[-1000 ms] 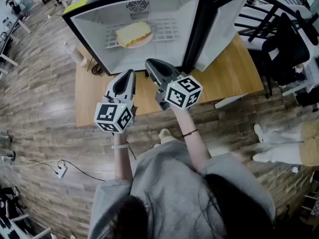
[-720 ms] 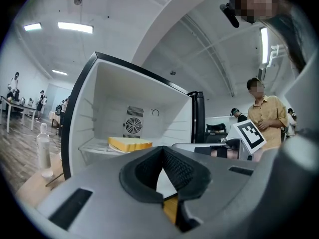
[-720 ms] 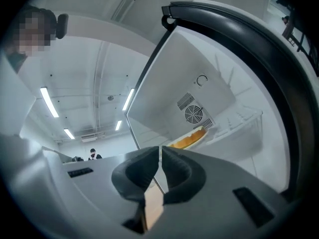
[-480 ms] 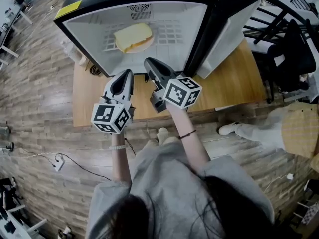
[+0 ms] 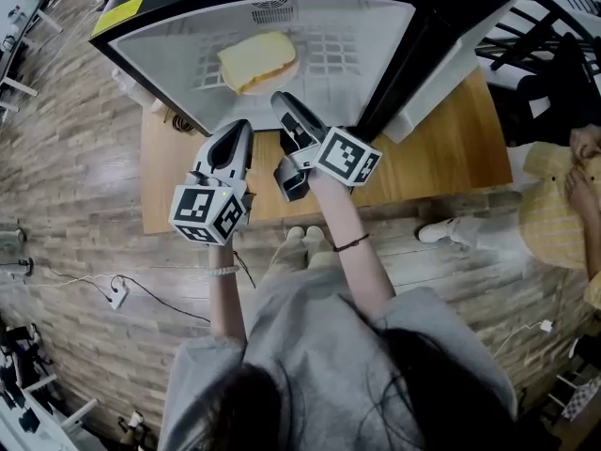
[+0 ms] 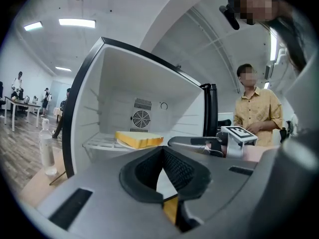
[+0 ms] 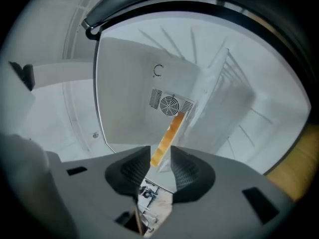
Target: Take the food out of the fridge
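- Bread slice [image 5: 255,59] is inside the fridge, lying flat on a small plate [image 5: 284,75]. It looks thick, with a yellowish crust edge.
- The plate sits on the white wire shelf [image 5: 329,54], over toward the left side, with the round fan vent [image 5: 270,12] on the back wall behind it.
- The fridge [image 5: 169,40] is a little black mini one with a white inside. Its door [image 5: 441,64] is swung wide open to the right, and it stands on a wooden tabletop [image 5: 441,158].
- The right gripper [image 5: 282,101] is right at the fridge opening, rolled onto its side. Its jaws are opening and there's nothing between them. In the right gripper view you just see the bread further back through the gap, not touching the pads.
- The left gripper [image 5: 239,130] is just beside it, a bit further out from the opening. Its jaws are together at the tips and empty.
- The two grippers are close side by side but not touching each other.
- There's a clear bottle [image 6: 46,148] standing on the tabletop left of the fridge.
- A person in a yellow shirt [image 6: 254,111] is off to the right, past the door.
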Motion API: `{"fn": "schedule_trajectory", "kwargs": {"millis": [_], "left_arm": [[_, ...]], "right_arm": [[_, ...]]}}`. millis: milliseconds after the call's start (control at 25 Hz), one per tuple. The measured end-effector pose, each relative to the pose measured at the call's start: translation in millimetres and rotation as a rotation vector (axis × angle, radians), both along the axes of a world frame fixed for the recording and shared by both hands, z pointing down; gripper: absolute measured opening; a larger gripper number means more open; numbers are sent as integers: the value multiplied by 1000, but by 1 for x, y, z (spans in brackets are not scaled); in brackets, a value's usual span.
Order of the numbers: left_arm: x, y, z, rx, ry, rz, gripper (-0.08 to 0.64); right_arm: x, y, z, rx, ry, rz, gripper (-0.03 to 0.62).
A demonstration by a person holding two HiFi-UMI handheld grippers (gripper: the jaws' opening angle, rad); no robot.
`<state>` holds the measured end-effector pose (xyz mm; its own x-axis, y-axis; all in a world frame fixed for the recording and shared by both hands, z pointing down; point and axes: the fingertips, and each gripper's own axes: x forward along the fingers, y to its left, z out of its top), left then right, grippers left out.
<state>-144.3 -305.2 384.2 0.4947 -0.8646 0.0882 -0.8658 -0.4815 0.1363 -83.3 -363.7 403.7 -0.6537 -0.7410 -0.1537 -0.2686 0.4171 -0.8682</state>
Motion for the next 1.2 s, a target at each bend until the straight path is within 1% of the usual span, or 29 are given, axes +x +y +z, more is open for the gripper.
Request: {"fn": "schedule_trajectory", "kwargs": {"millis": [120,240,440,720,880,1000,1200], "left_arm": [[-3,-5,3,-12,-7,3,8],[-3,-8,4,-15,-5,8,8],[-8,-15,5,-16,-4,8,8],[-16,-28,12,-21,-6,4,8],[-18,-30,11,-23,-6,5,8],[-19,-32,11,-21,-5,9,8],[-20,-35,11,-19,-3,15,8]], "right_arm": [[-7,-9,6,-63,-81,7,123],[-7,-15,11,-128,-139,19,127],[-15,-24,11,-151,-214,22,127],[-20,-42,20,-212,-281,47,127],[-19,-44,22,-241,-312,55,95],[-18,-44,25,-268,-320,63,86],[-19,-46,25,-273,-360,60,77]]}}
